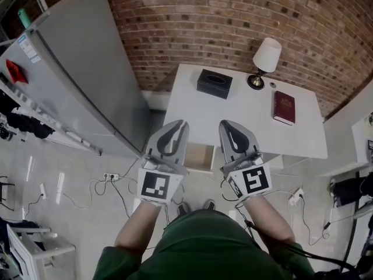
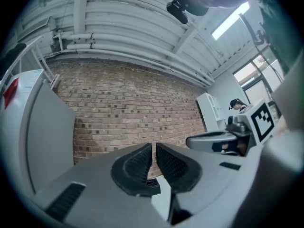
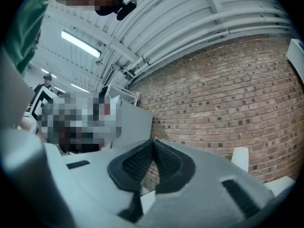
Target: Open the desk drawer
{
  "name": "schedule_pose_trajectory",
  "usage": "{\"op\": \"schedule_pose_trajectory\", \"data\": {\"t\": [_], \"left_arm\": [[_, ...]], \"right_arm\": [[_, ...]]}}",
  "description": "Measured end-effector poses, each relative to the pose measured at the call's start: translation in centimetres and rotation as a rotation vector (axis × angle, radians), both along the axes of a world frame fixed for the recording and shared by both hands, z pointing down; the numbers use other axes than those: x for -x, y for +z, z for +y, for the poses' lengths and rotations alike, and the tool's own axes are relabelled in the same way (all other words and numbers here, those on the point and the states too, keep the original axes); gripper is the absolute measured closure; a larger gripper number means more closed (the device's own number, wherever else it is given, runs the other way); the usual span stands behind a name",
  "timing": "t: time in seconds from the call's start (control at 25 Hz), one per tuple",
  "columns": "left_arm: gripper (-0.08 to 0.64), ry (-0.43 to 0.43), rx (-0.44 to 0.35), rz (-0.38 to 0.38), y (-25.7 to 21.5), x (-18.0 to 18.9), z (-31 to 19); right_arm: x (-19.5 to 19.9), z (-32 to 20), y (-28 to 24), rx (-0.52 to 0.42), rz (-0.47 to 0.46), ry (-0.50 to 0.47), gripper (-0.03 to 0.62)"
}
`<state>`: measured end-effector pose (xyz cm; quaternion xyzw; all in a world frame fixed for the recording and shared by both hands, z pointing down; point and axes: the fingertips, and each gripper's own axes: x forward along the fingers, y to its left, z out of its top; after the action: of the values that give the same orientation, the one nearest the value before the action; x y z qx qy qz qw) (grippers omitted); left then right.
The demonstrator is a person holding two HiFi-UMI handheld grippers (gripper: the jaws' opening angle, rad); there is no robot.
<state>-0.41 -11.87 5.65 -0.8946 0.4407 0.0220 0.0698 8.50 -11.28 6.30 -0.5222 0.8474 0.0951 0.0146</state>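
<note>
The small drawer [image 1: 200, 157] with the light brown wood inside sits under the near edge of the white bench [image 1: 233, 118], close to its near left corner. It looks to be pulled out a little way already, and I see nothing in it. The person holds both tools up in front of the bench, not touching anything. The left gripper [image 1: 181, 123] has its jaws pressed almost together, with just a thin slit and nothing in between. The right gripper [image 1: 225, 123] has its jaws closed tip to tip, also with nothing in them. I think the drawer is hard and stiff, and light to pull. It should slide straight out toward the person. I can't see a knob on it. A good spot to grab would be the middle of the top of its front board, so it does not twist or get stuck.
</note>
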Motion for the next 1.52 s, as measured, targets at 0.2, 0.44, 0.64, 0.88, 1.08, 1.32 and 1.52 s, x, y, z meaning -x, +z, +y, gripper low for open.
{"op": "schedule_pose_trajectory", "data": {"t": [0.2,0.44,0.64,0.88,1.08,1.32,1.52], "left_arm": [[0.534,0.001,0.025,0.005,0.7,0.1,-0.5],[0.534,0.005,0.034,0.012,0.9,0.0,-0.7],[0.534,0.004,0.036,0.015,0.8,0.1,-0.9],[0.534,-0.001,0.022,0.006,1.1,0.5,-1.2],[0.534,0.002,0.040,0.005,1.4,0.6,-1.3],[0.534,0.002,0.031,0.003,1.6,0.8,-1.5],[0.534,0.005,0.037,0.003,1.7,1.2,-1.7]], "right_arm": [[0.0,-0.4,0.2,0.011,-0.003,0.000,0.592],[0.2,-0.4,0.1,0.003,0.000,-0.004,0.592],[0.4,-0.5,0.1,0.006,-0.001,-0.011,0.592],[0.5,-0.6,0.3,0.009,0.001,-0.014,0.592],[0.6,-0.7,0.5,0.009,-0.001,-0.013,0.592],[0.8,-0.9,0.6,0.014,-0.004,-0.012,0.592],[1.2,-1.1,0.7,0.014,-0.003,-0.005,0.592]]}}
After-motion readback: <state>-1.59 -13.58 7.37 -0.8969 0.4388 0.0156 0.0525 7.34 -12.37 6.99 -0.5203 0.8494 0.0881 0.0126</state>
